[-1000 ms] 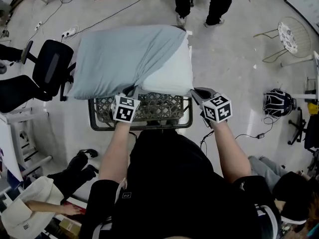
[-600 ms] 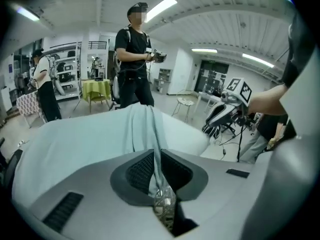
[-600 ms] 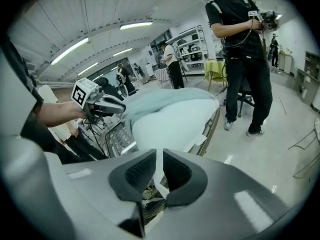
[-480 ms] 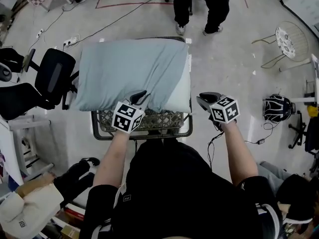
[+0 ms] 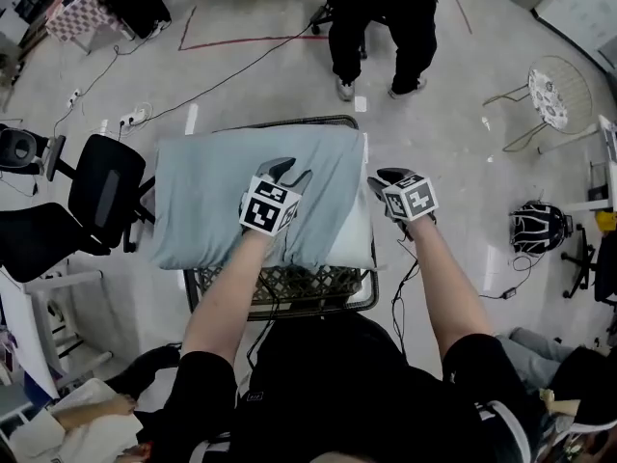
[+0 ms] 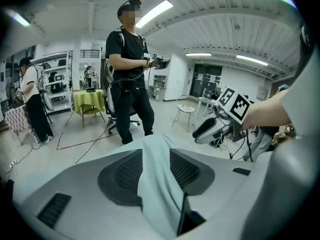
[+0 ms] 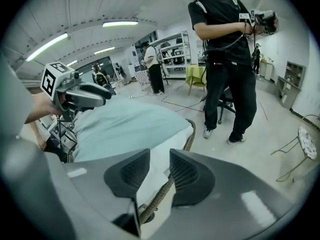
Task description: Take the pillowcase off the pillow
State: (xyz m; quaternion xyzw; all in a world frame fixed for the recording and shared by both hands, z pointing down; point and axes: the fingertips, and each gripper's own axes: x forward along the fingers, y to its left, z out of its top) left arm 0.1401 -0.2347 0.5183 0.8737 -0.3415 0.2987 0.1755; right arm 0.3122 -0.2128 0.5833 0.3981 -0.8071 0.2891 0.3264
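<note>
A grey-blue pillowcase [image 5: 212, 196] covers most of the pillow, which lies on a dark woven basket [image 5: 289, 287]. A strip of bare white pillow [image 5: 357, 234] shows along the right edge. My left gripper [image 5: 289, 172] hovers over the pillowcase's right part. Its jaws have just been opening, and a ridge of pillowcase [image 6: 160, 184] still runs loosely between them. My right gripper [image 5: 384, 179] is at the pillow's right side. Its jaws have just been opening too and hold nothing; the white pillow [image 7: 152, 176] and the basket rim [image 7: 192, 134] lie beyond them.
A person in black [image 5: 376, 17] stands just beyond the basket. A black office chair [image 5: 101, 186] is to the left. A wire chair [image 5: 554, 75] and a dark bag [image 5: 535, 225] are to the right. Cables lie on the floor, and another person crouches at the lower left.
Both grippers moved away from my body, from the pillow's near edge to over it. The pillowcase now covers more of the white pillow. The left gripper's fingers have spread apart.
</note>
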